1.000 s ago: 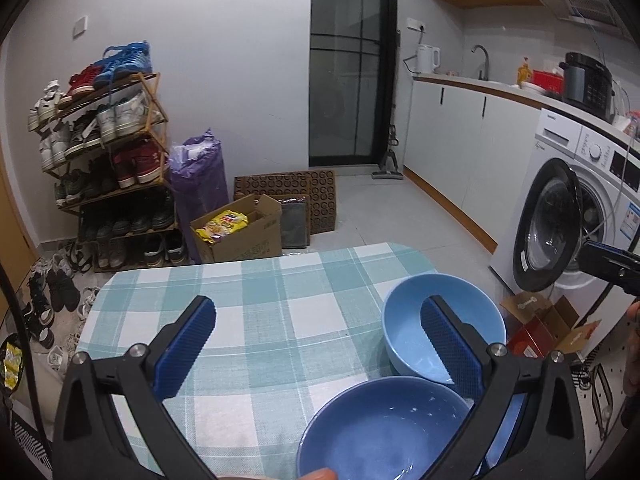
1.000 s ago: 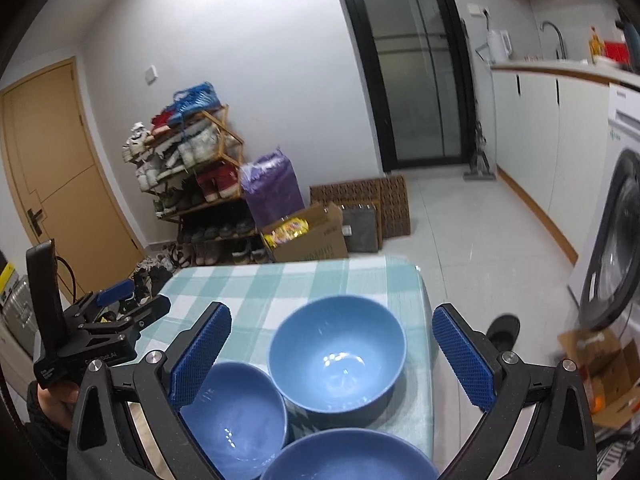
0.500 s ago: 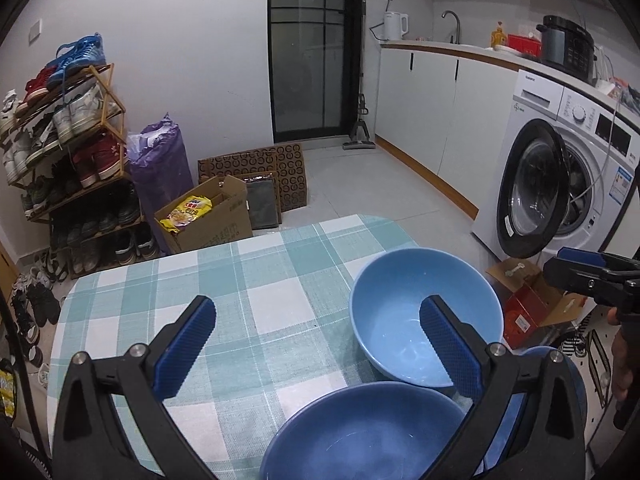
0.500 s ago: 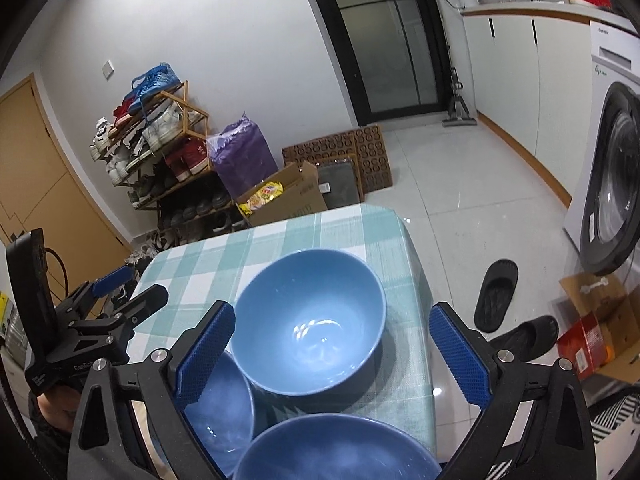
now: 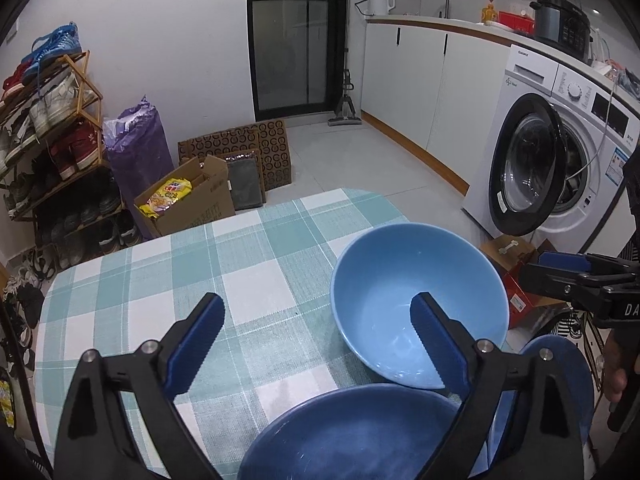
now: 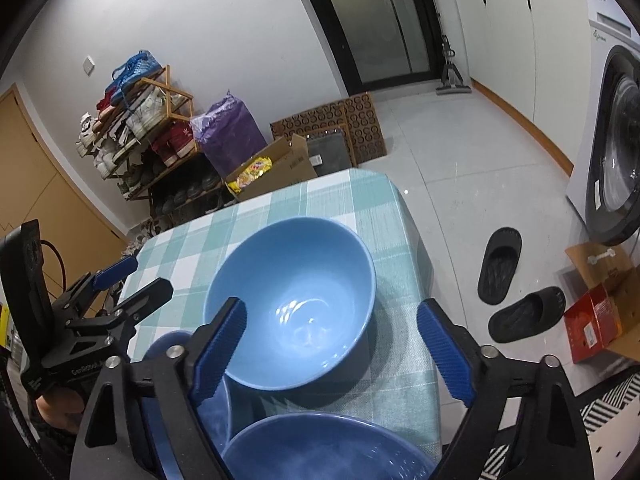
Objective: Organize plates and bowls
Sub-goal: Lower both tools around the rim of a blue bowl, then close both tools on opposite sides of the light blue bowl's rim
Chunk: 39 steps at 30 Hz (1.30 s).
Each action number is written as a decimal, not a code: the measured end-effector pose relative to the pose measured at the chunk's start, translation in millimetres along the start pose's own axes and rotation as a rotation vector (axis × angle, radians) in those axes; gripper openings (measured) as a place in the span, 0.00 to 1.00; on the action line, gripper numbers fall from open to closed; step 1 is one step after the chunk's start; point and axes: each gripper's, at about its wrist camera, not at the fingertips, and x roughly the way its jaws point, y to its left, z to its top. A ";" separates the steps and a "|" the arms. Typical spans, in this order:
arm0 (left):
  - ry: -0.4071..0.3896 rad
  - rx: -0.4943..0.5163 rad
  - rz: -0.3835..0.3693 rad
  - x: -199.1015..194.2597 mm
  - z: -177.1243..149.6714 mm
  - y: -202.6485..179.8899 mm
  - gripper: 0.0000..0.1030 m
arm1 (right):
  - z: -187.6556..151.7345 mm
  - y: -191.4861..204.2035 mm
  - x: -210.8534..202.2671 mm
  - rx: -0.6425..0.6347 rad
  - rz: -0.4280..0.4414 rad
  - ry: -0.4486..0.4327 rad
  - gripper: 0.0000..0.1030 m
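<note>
Three bowls sit on a green-checked table [image 5: 160,280]. The light blue bowl [image 5: 416,300] [image 6: 296,308] is farthest; two darker blue bowls lie nearer, one [image 5: 352,436] low under my left gripper, one [image 6: 328,448] low under my right. My left gripper [image 5: 316,340] [image 6: 136,284] hovers above the table, jaws closing, its right finger in front of the light bowl's inside and touching nothing. My right gripper [image 6: 332,344] [image 5: 536,270] hangs over the light bowl. Its jaws are closing, the bowl shows between them, and the pads press nothing.
The table's right edge drops to a tiled floor with two black slippers [image 6: 500,264] and cardboard boxes [image 6: 600,312]. A washing machine [image 5: 532,168] with its door open stands to the right. A shoe rack [image 5: 52,128] and an open box [image 5: 188,200] lie beyond the table.
Both grippers have sunk and tipped down toward the bowls, which now look larger and closer. The jaws of both stand a little narrower than before.
</note>
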 end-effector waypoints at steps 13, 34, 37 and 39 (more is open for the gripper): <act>0.097 0.019 -0.026 27.8 -10.6 -8.0 0.60 | -8.9 2.0 34.1 0.020 -0.007 0.082 0.76; 0.159 0.014 -0.059 44.4 -17.1 -13.6 0.23 | -15.1 -0.9 43.5 0.061 -0.019 0.095 0.45; 0.160 0.014 -0.062 46.0 -16.4 -14.1 0.19 | -15.5 -3.4 44.4 0.065 -0.023 0.096 0.40; 0.163 0.014 -0.066 47.6 -16.3 -14.5 0.17 | -16.6 -4.1 44.7 0.064 -0.024 0.098 0.35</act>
